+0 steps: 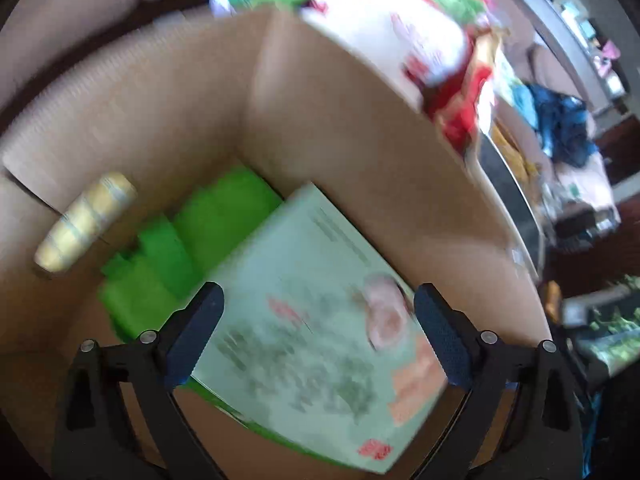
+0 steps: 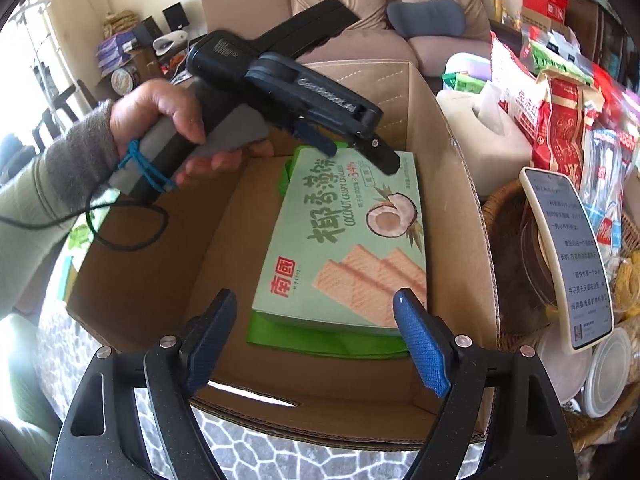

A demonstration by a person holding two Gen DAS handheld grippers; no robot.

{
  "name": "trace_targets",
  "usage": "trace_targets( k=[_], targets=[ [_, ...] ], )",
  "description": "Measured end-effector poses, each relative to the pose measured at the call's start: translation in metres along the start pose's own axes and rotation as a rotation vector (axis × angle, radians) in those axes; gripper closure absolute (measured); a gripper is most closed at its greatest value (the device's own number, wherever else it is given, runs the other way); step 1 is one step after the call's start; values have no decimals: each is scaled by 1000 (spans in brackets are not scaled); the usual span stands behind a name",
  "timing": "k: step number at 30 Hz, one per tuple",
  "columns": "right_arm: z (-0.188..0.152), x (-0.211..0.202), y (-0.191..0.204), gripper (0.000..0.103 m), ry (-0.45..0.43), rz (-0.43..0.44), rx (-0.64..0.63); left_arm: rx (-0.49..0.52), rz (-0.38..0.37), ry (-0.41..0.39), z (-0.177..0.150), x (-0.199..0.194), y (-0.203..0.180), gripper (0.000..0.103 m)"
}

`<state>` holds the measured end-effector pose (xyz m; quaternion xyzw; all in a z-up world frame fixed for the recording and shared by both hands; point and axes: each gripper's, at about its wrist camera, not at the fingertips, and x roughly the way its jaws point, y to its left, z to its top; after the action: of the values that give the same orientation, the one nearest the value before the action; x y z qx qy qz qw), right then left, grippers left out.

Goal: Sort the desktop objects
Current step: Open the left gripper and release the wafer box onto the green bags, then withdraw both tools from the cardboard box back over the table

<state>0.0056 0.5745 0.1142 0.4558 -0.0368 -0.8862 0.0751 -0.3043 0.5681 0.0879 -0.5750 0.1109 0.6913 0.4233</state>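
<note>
Coconut wafer box point(image 2: 344, 248) lies flat in the cardboard carton point(image 2: 460, 184) atop a green packet point(image 2: 320, 340); placing looks complete. Right tool point(image 2: 316, 336) stands apart and empty at the near rim; left tool point(image 2: 352, 148), likewise apart and empty, hovers over the box's far end. Next: withdraw, then fetch another item. Print reads "COCONUT CRISPY", "34%".

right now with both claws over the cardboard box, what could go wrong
1. The left claw hangs open just above the coconut wafer box; dropping lower could dent it.
2. The phone leans in a wicker basket right beside the cardboard box; nudging that wall might tip it.
3. The left wrist view is blurred, so aiming there is unreliable.
</note>
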Motion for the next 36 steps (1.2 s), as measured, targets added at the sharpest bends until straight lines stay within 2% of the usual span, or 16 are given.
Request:
trace_targets(
  k=[1,2,3,4,7,9,10,13,14,15,18,23,26,30,32,36],
  targets=[
    [0,0,1,19,-4,-3,0,-7,36,-51,4,-7,4,7],
    [-1,0,1,19,-7,-4,-1,-24,29,-73,7,-10,8,6],
    [-1,0,2,18,-10,-6,-3,-45,-11,-62,8,-8,14,6],
    [-2,1,2,17,-12,-11,-9,-54,-40,-32,7,-2,17,6],
    [-3,3,4,16,-13,-25,-30,13,32,76,1,23,13,6],
    [-4,3,5,16,-21,-26,-39,49,42,126,-6,36,7,5],
    [-4,4,6,16,-23,-29,-43,61,27,138,-9,37,4,4],
    [-5,7,8,14,-19,-50,-68,50,-119,176,-17,34,-5,5],
    [-5,7,10,13,-18,-55,-74,73,-141,191,-21,35,-11,5],
    [-5,8,10,13,-15,-56,-75,105,-133,208,-25,37,-18,5],
    [-2,8,8,13,-8,-46,-54,143,-35,236,-33,46,-28,5],
    [0,7,6,13,-3,-27,-30,50,-86,189,-34,23,-11,5],
    [5,4,1,13,-4,1,24,-4,-18,108,-34,-7,2,5],
    [20,-3,3,15,-18,11,60,-77,-31,8,-45,-62,16,4],
    [27,-3,7,15,-4,5,60,-101,-9,-37,-53,-87,22,3],
    [37,2,16,14,19,-12,81,-85,21,-98,-80,-140,10,0]
  ],
)
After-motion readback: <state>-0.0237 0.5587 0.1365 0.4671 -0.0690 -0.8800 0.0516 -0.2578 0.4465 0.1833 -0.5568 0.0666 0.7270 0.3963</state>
